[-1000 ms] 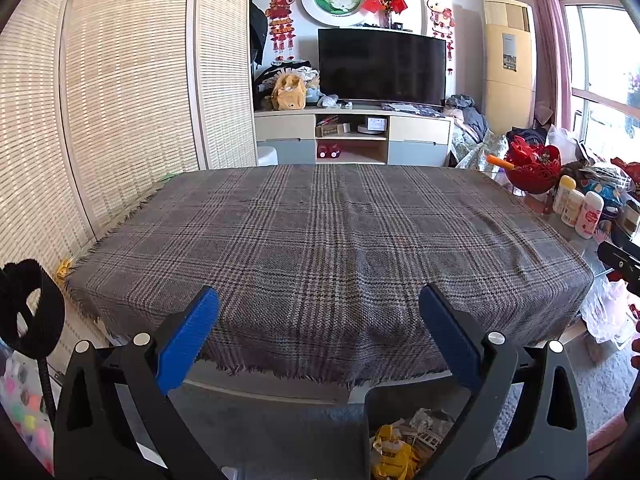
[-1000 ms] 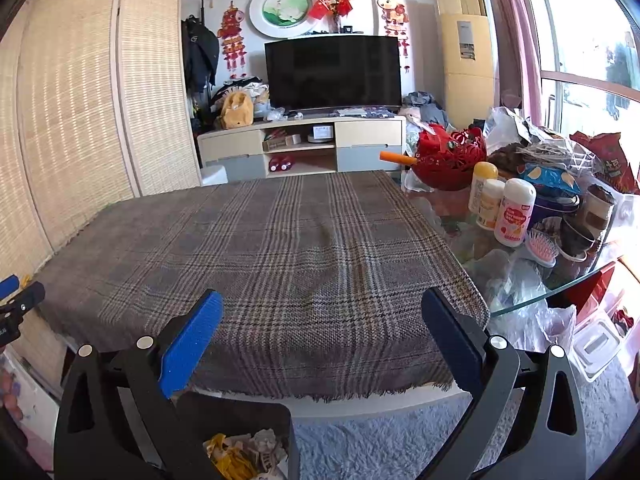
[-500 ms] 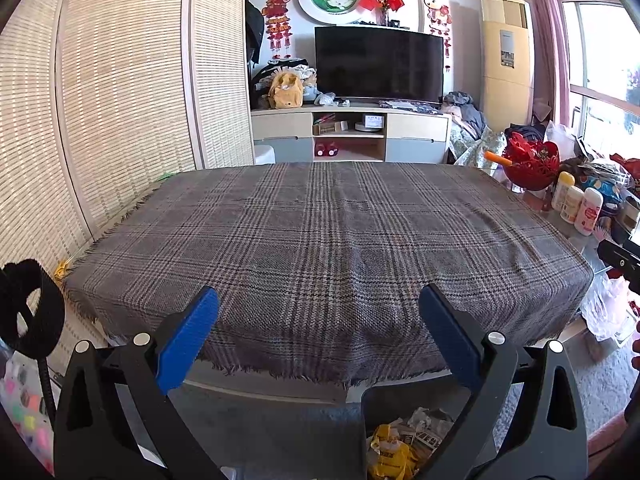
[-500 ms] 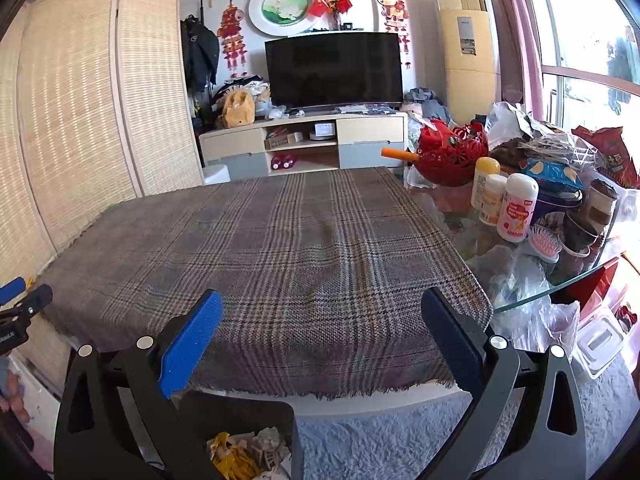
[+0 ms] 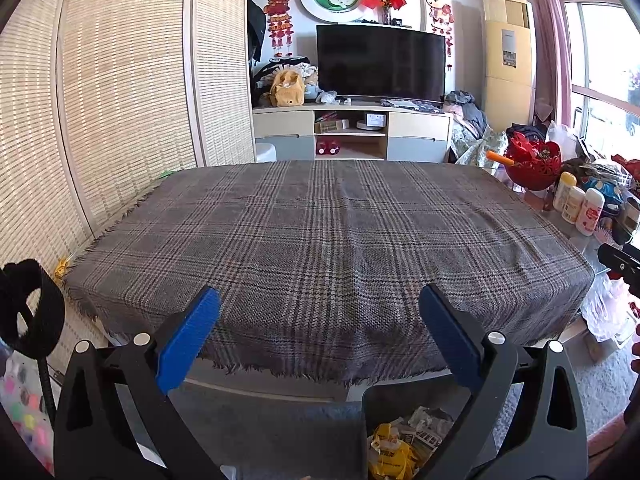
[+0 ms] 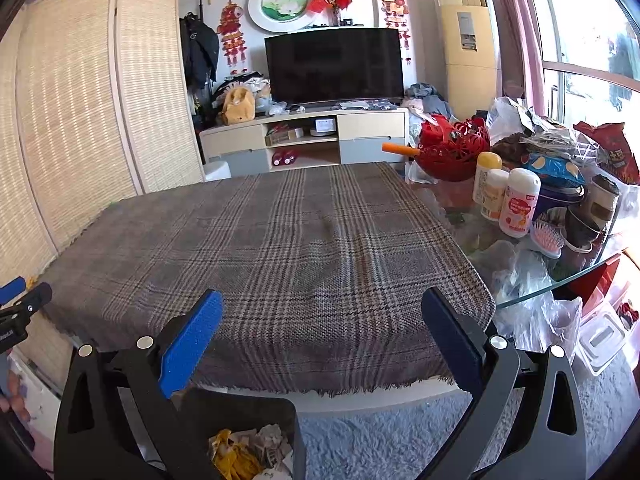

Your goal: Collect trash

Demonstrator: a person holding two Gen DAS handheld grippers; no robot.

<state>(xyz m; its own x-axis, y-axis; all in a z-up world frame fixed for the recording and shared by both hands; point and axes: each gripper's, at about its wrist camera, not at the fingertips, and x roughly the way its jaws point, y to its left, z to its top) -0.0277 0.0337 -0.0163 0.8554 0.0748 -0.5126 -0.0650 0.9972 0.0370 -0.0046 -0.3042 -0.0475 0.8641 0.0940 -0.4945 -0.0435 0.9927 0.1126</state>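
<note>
A dark bin (image 5: 384, 396) on the floor below the table's near edge holds crumpled trash (image 5: 394, 446), yellow wrappers and printed paper; the right wrist view shows the bin (image 6: 248, 410) with the trash (image 6: 244, 446) too. My left gripper (image 5: 320, 306) is open above the table edge, nothing between its blue pads. My right gripper (image 6: 322, 308) is open likewise and holds nothing. The plaid tablecloth (image 5: 328, 240) shows no loose trash on it.
Right of the cloth, the glass tabletop (image 6: 520, 280) carries bottles (image 6: 516, 204), a red basket (image 6: 452, 156), snack bags and a hairbrush (image 6: 546, 240). Plastic bags and a clear box (image 6: 604, 340) lie below. A reed screen (image 5: 120, 100) stands left, a TV unit (image 5: 352, 132) behind.
Both grippers have risen or pulled back slightly, so the table sits a little lower in view. Both stay open and empty.
</note>
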